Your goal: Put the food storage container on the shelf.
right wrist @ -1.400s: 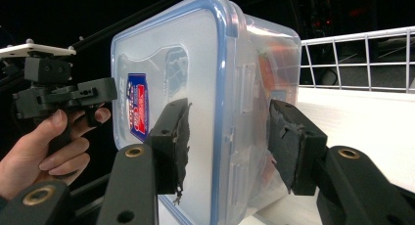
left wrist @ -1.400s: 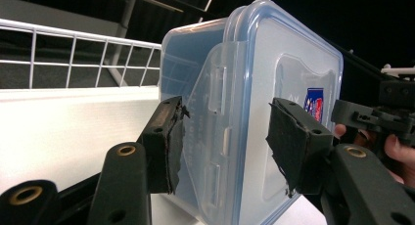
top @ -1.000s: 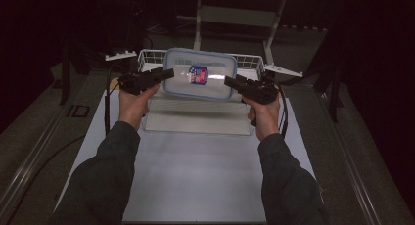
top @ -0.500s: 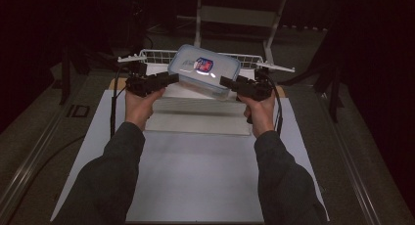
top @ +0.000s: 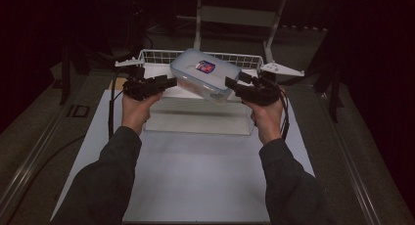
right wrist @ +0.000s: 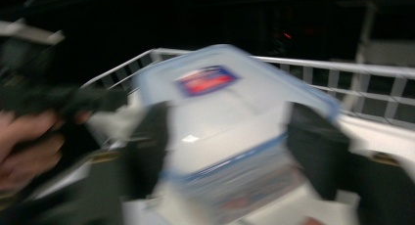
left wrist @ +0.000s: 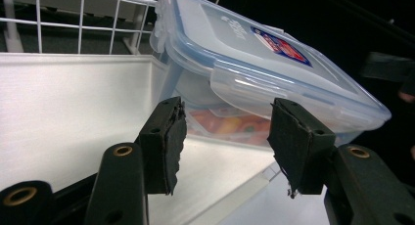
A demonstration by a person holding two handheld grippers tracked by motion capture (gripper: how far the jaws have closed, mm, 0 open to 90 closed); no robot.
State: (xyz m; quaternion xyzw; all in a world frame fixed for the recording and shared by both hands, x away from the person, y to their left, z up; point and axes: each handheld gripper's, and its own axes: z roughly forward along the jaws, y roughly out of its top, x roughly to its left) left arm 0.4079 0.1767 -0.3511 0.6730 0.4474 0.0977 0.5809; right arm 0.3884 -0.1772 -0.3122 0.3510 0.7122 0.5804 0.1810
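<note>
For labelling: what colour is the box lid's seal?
Blue seal on the box, clearest in the left gripper view.

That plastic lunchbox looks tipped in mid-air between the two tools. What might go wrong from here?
1. The lidded food container hangs tilted, and the left gripper has its jaws apart, short of the box, so most of the weight may rest on the right gripper; it could slip.
2. The wire basket rim sits close behind; a swing might knock it.
</note>
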